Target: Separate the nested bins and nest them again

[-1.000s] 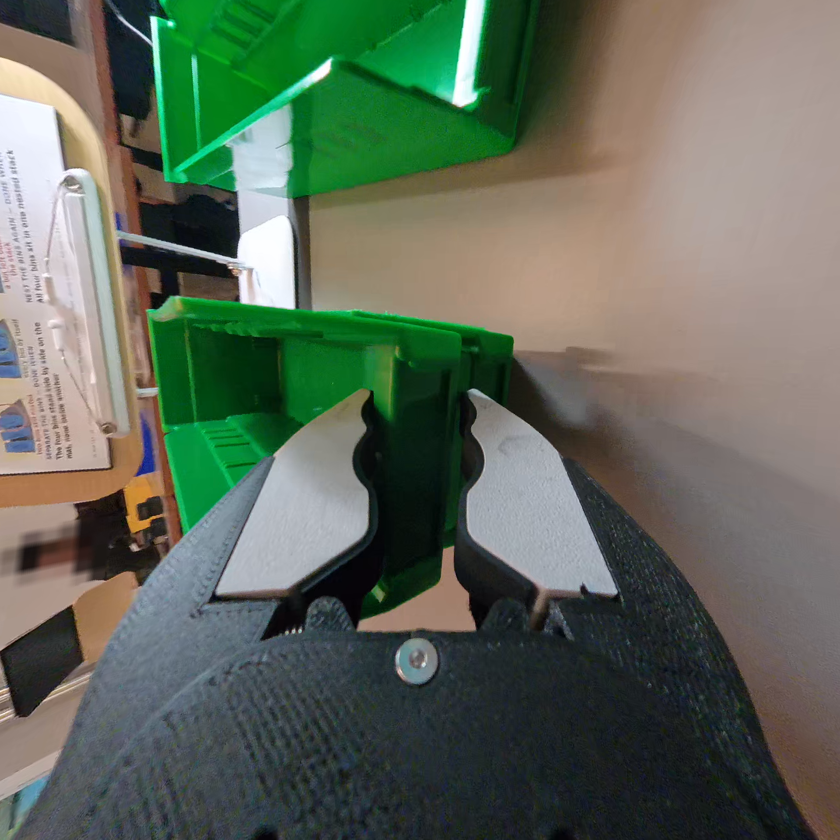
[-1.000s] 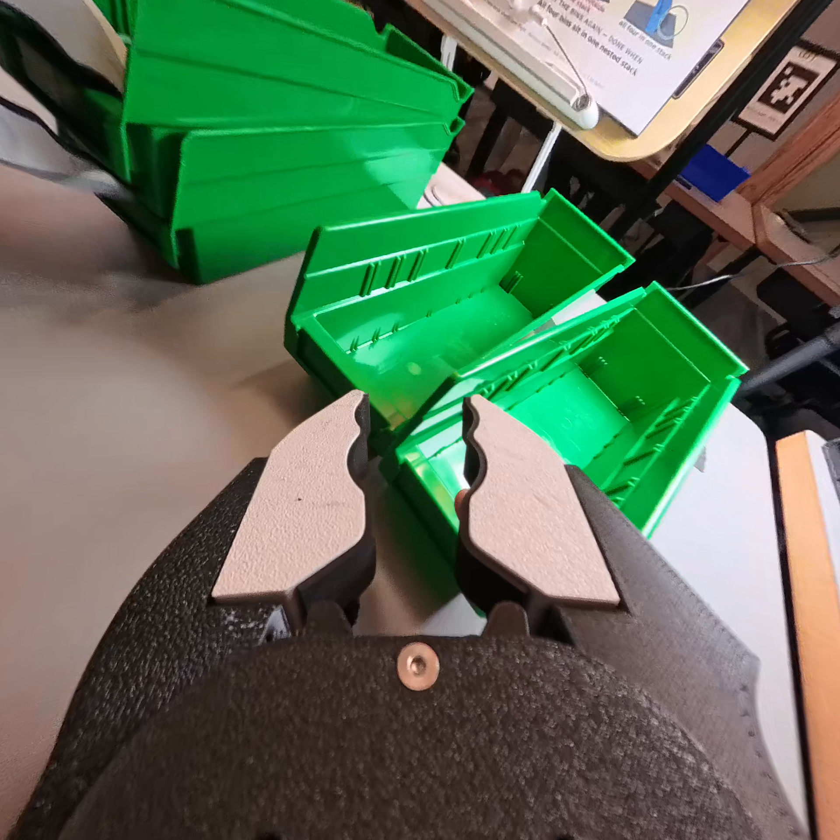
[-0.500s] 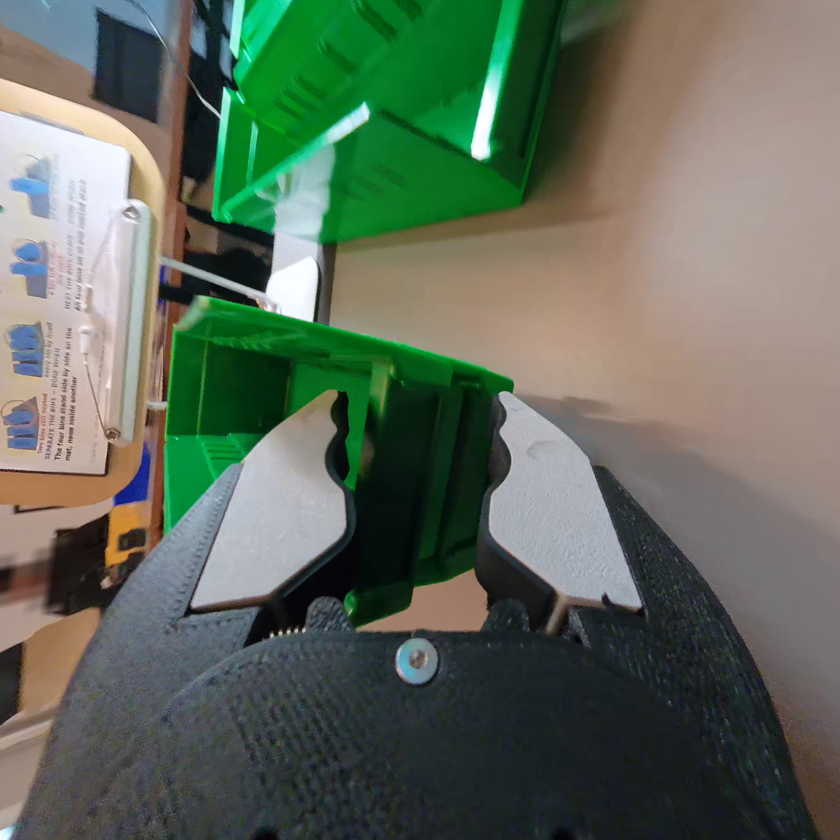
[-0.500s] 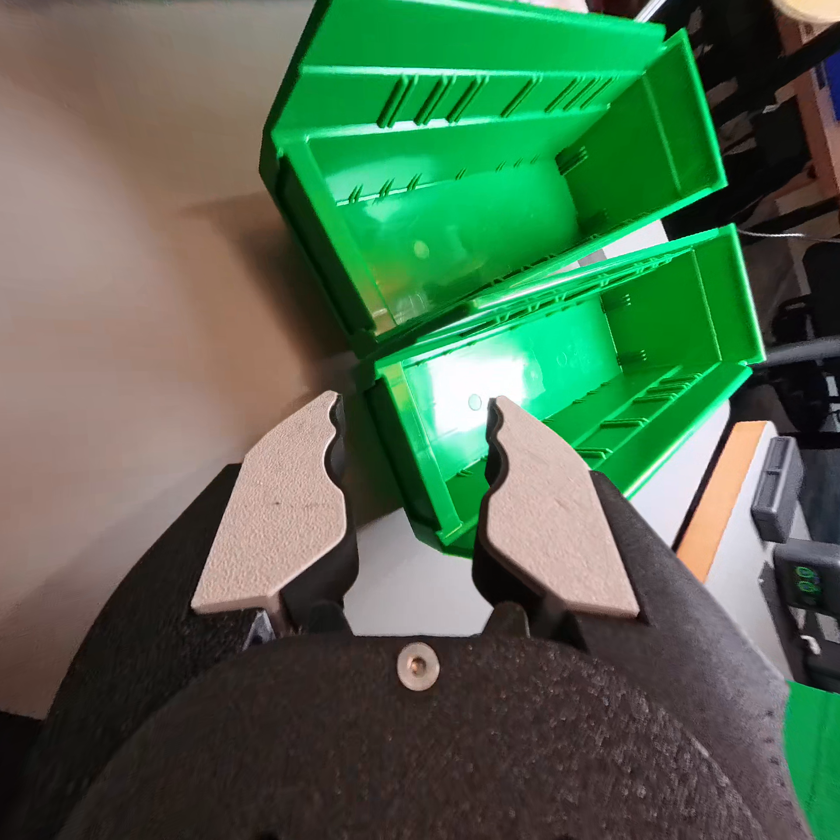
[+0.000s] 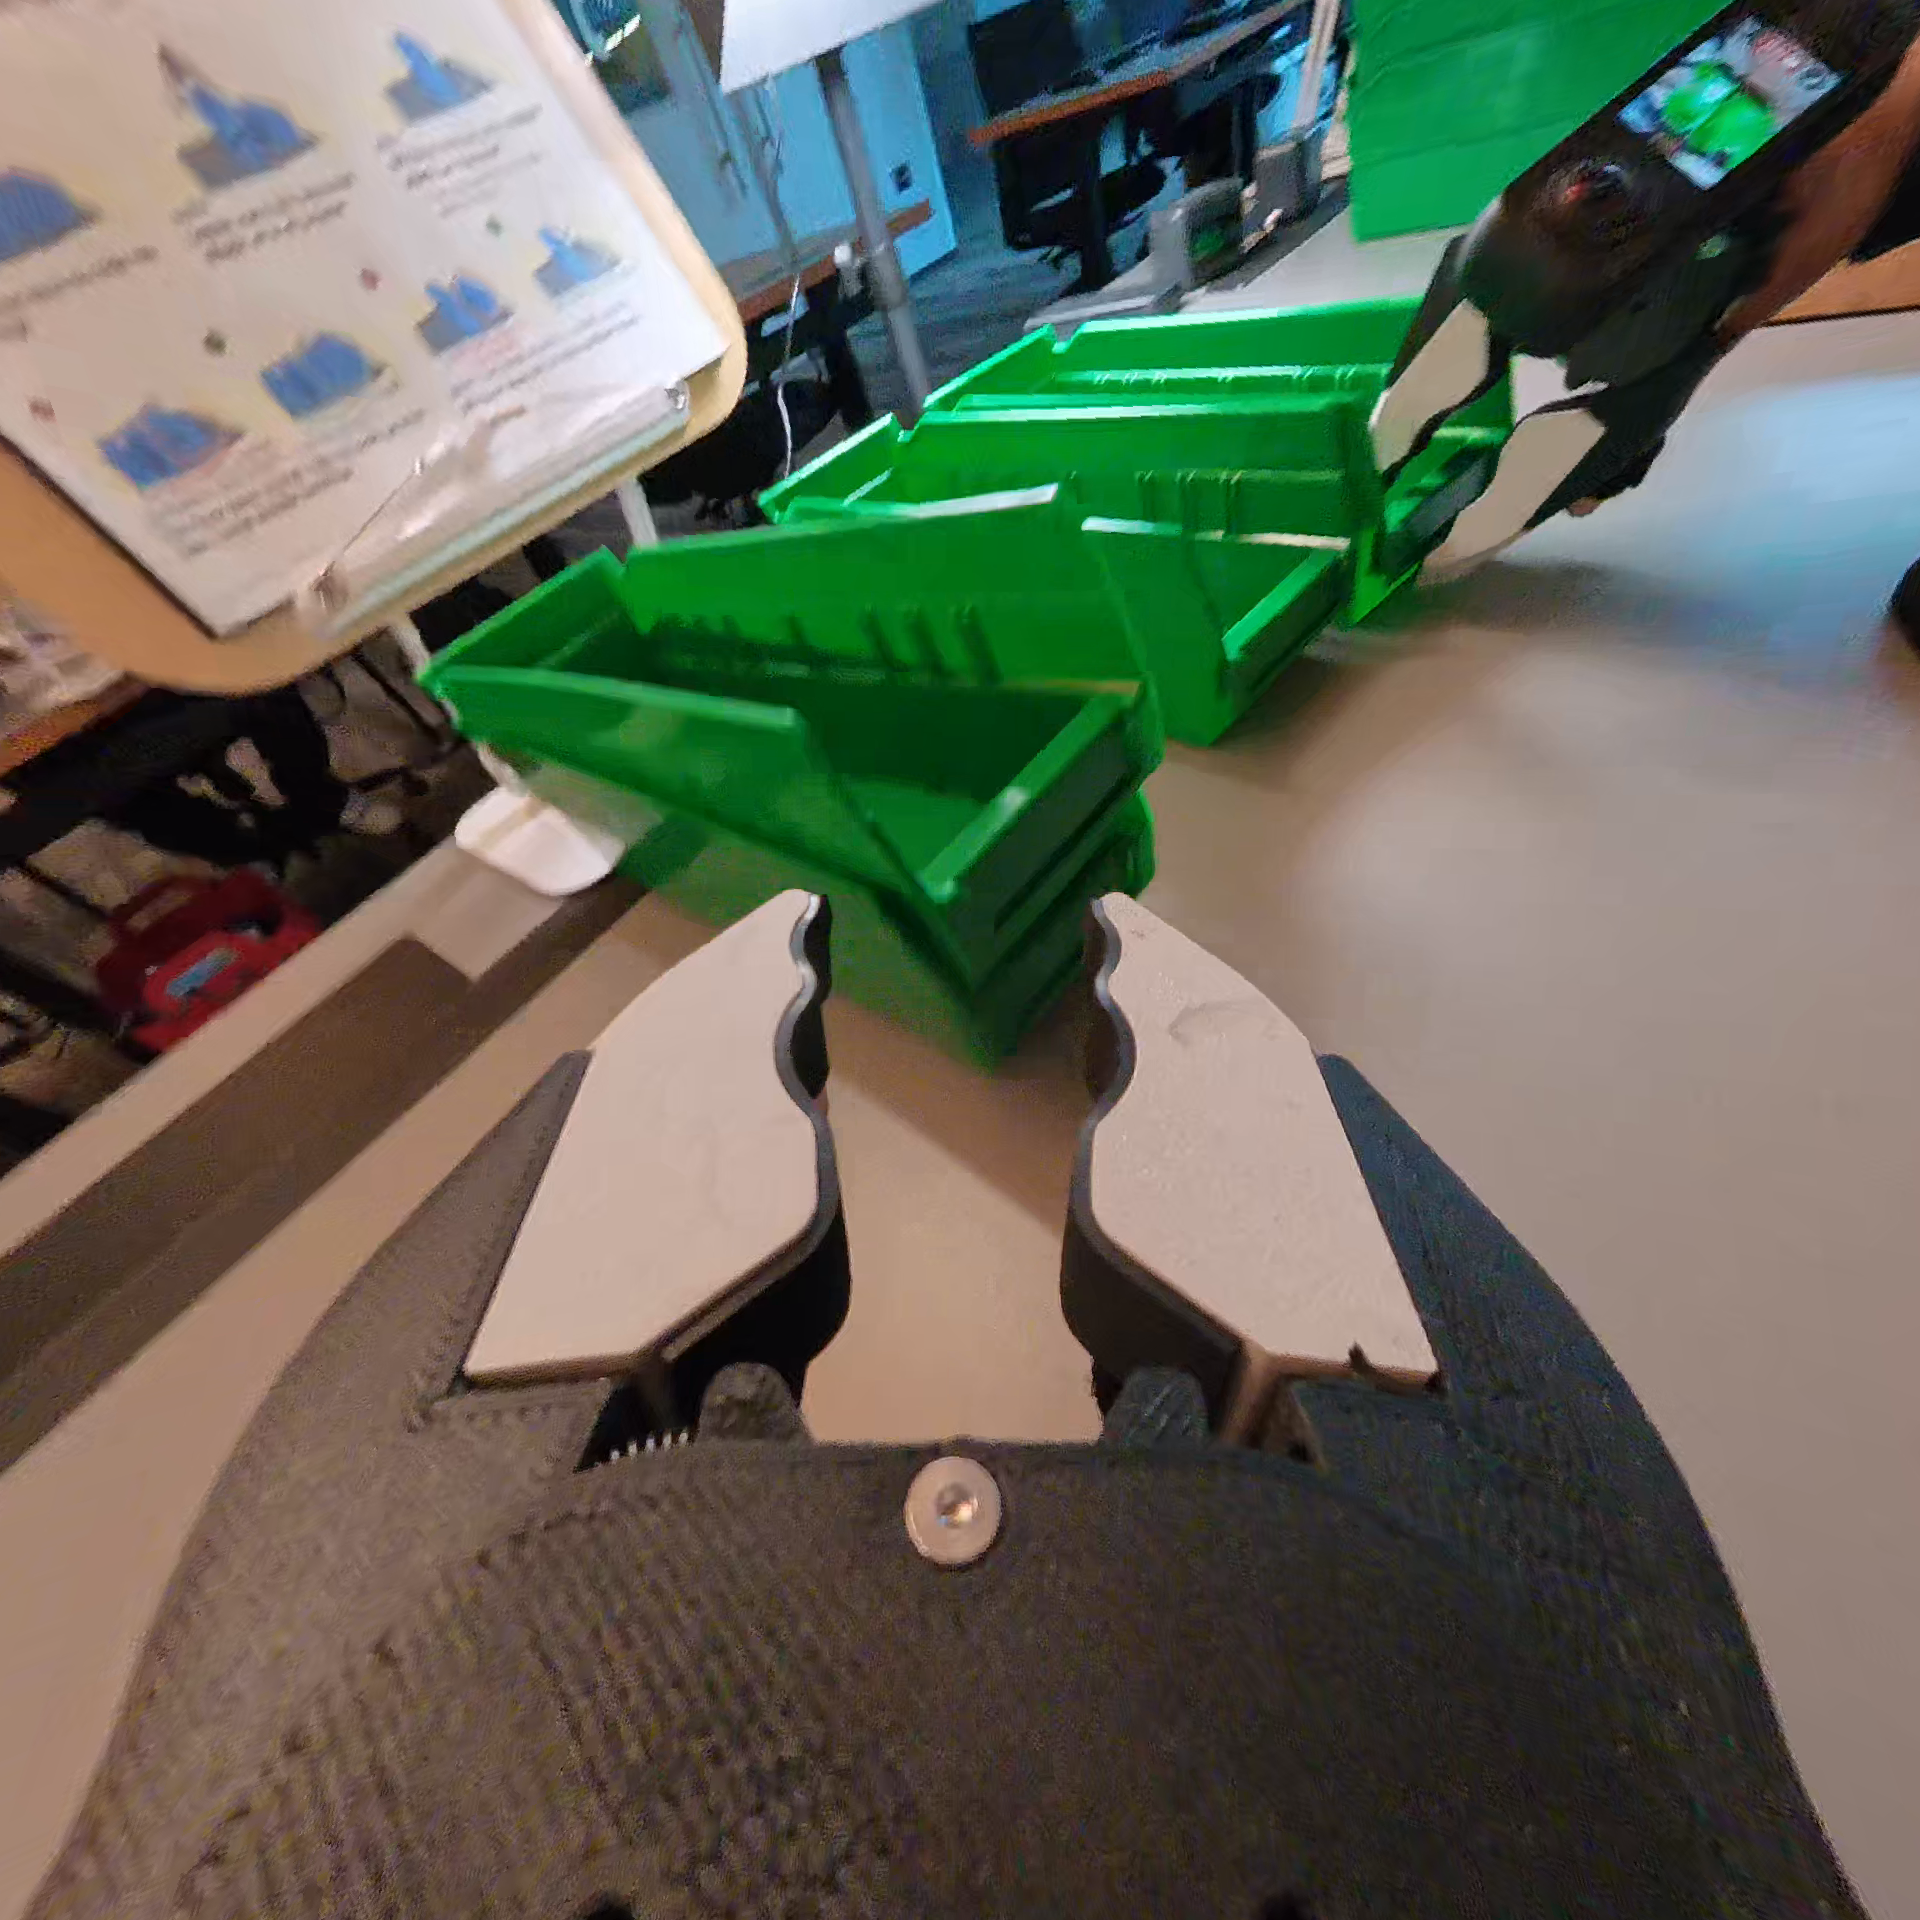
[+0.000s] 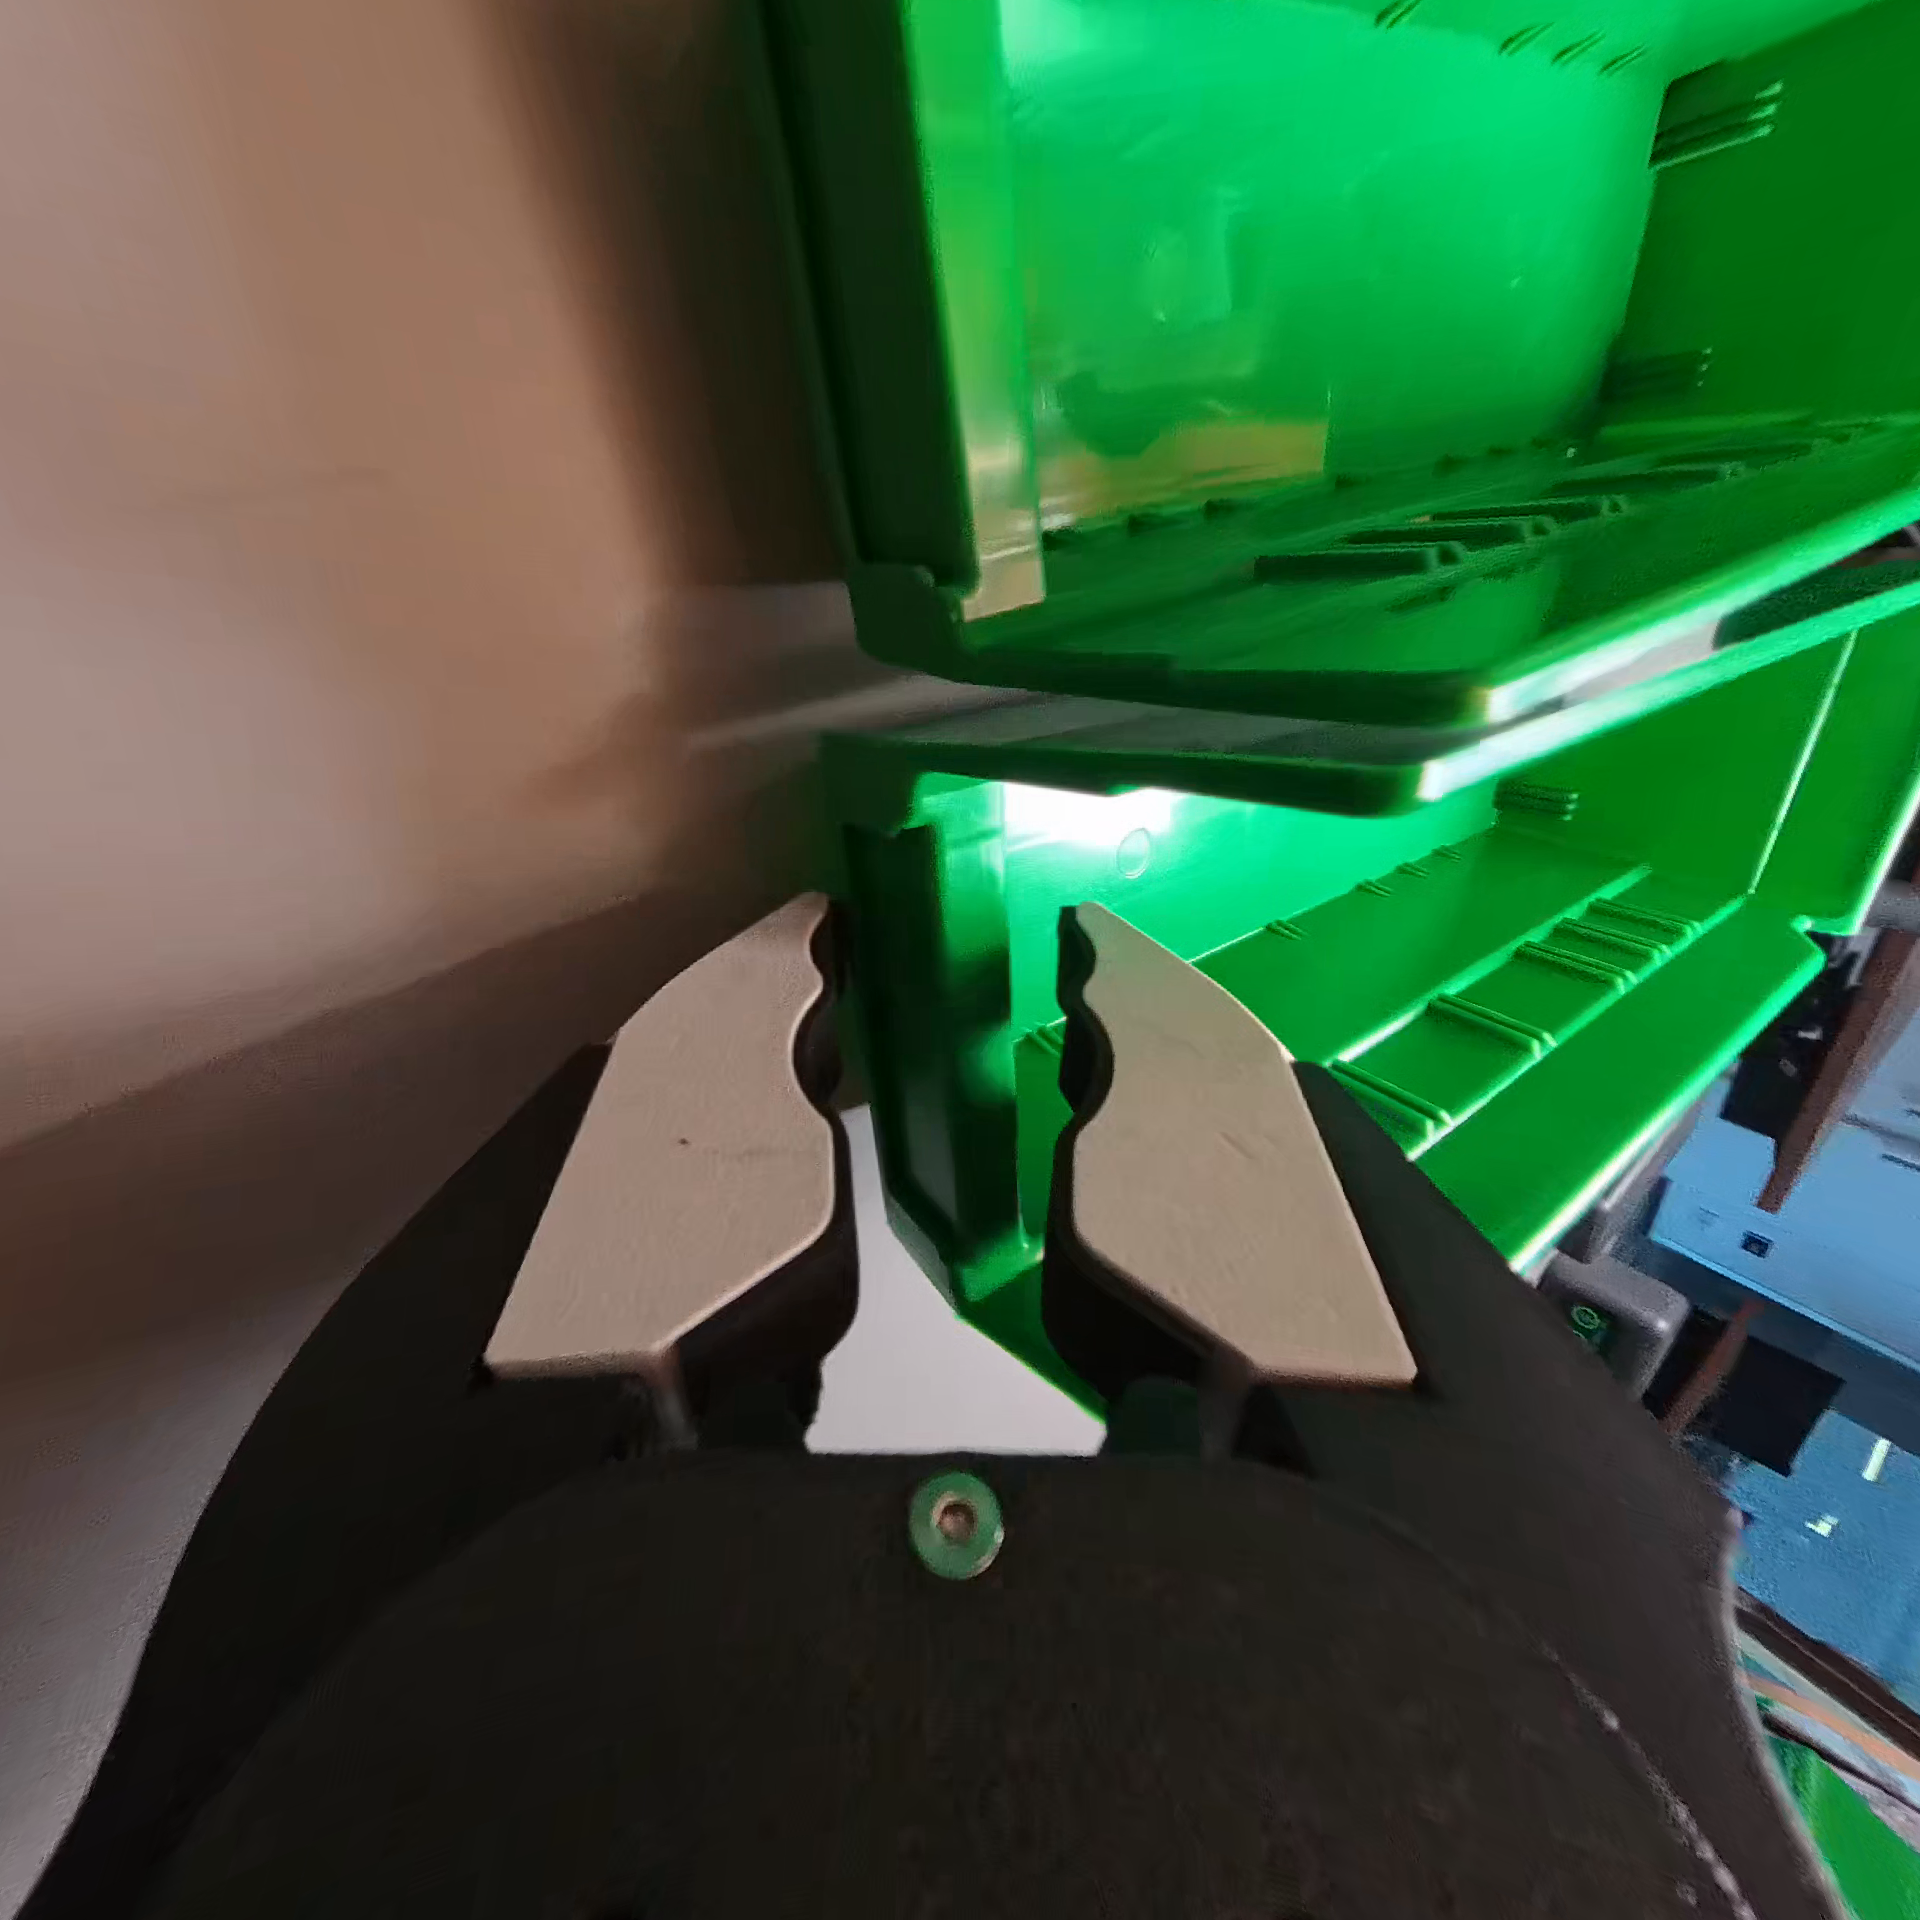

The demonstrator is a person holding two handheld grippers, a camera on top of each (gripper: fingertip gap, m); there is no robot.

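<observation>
Straddling the short end wall of a green bin, the right gripper has one finger outside that wall and one inside, but a sliver of gap shows on the outer side, so whether it has truly clamped I cannot tell. That bin lies on the tan table just beside a second loose bin, their rims almost touching. To lift it cleanly I would seat the fingers deep on the wall, squeeze firmly, and raise it level so the neighbour is not dragged along. The left gripper hangs released and empty, just short of the nested pair, which sits beside the loose bins and below the instruction board. The far ends of both loose bins run out of the right view, blurred by glare.
</observation>
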